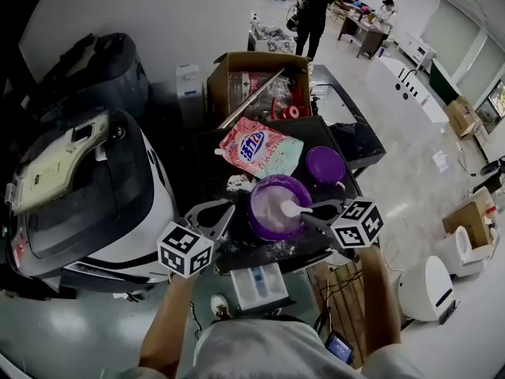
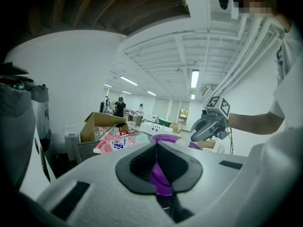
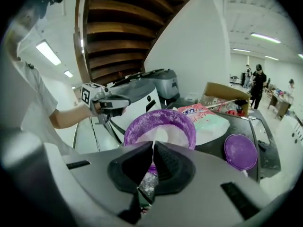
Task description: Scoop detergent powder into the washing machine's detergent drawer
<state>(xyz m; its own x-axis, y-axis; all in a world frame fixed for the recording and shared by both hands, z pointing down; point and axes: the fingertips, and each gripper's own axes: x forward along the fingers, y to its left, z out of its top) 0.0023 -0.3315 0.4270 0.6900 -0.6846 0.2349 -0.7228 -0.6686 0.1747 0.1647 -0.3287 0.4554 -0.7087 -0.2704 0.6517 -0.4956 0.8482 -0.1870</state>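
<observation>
A round purple bowl (image 1: 267, 221) heaped with white detergent powder (image 1: 272, 208) sits at the near edge of a dark worktop (image 1: 207, 163). The left tool (image 1: 230, 210) is clamped on the bowl's left rim, and the right tool (image 1: 317, 212) is closed on the thin handle of a white plastic scoop (image 1: 290, 208), whose head rests in the powder. Loose powder dusts the worktop around the bowl. Behind the bowl lies a soft pink-and-teal detergent bag (image 1: 260, 149), and just right of the bag is the flat purple lid (image 1: 325, 164). An open cardboard box (image 1: 256, 63) stands at the far edge. The glossy, rounded washing machine (image 1: 146, 212) – white body, dark top – stands just left of the worktop, leaving only a narrow gap for the left arm. Below the worktop's near edge, between the person's forearms, sits a white compartmented detergent drawer (image 1: 257, 284) with a blue insert, apart from the bowl. The pale floor to the right is more open.
</observation>
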